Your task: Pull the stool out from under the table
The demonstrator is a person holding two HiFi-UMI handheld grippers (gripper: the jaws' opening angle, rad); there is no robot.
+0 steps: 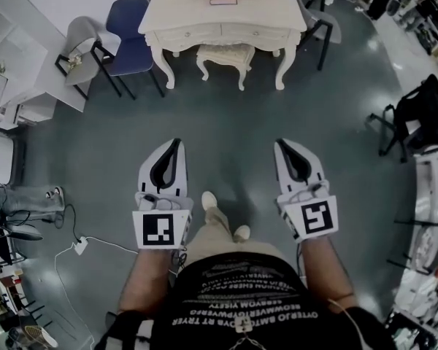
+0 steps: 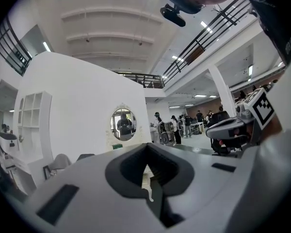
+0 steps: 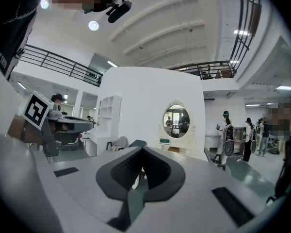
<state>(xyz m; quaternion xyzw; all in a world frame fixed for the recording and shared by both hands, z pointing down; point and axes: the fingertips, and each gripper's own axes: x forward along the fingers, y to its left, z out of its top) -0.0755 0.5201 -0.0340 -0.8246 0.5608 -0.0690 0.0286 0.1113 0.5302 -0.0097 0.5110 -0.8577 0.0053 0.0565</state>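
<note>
A cream stool point(image 1: 225, 55) with carved legs stands tucked under the front of a cream dressing table point(image 1: 223, 19) at the top of the head view. My left gripper point(image 1: 177, 143) and right gripper point(image 1: 280, 144) are held side by side well short of it, both pointing toward the table over open floor. Both are shut with nothing between the jaws. In the left gripper view the gripper point(image 2: 146, 165) blocks the stool; the oval mirror point(image 2: 123, 124) above the table shows. The right gripper view shows its gripper point(image 3: 141, 165) and the same mirror point(image 3: 176, 122).
A blue chair point(image 1: 129, 39) and a grey chair point(image 1: 80, 49) stand left of the table, a dark chair point(image 1: 318, 22) at its right. White shelving point(image 1: 14, 57) lines the left wall. A cable with a plug point(image 1: 80, 246) lies on the floor at my left. People point(image 3: 227, 135) stand in the background.
</note>
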